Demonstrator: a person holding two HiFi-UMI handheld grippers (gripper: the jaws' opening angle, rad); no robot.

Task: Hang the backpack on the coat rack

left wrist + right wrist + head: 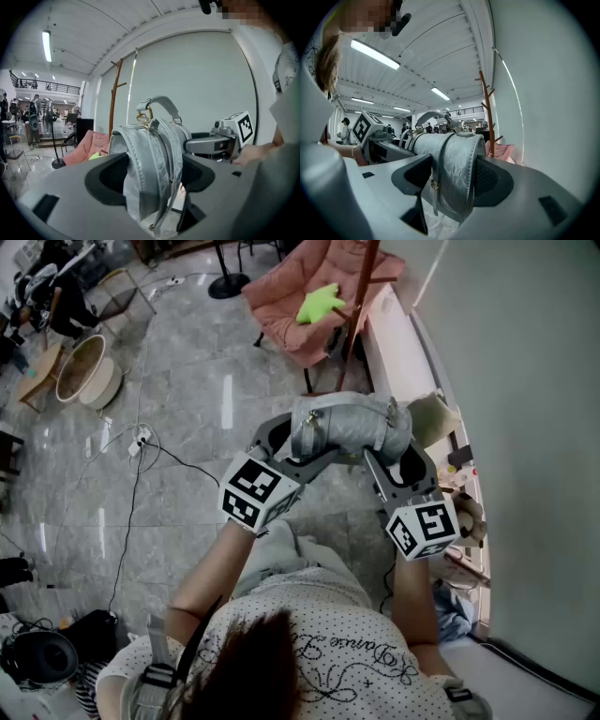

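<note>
The left gripper is clamped wide on one end of the grey backpack, its jaws pressed against the bag's sides. The right gripper is closed in the same way on the opposite end. In the head view the two are seen at roughly 8 and 4 o'clock of the bag, which is carried between them clear of the floor. The carry handle is left free and stands up at 12 o'clock of the bag. This two-sided hold is judged to be chosen so that the soft body is kept from sagging and the loop is kept uppermost, ready to be slipped over a peg. The coat rack, a brown wooden pole with short pegs, is seen at 10 o'clock of the bag in the left gripper view, well apart from it. In the head view it is found at 12 o'clock beyond the bag, close to the white wall that runs along 3 o'clock. A pink armchair is placed near the pole at 11 o'clock. The bag is not yet hung. It is judged that it must be carried forward and raised until the handle can be dropped onto a peg.
</note>
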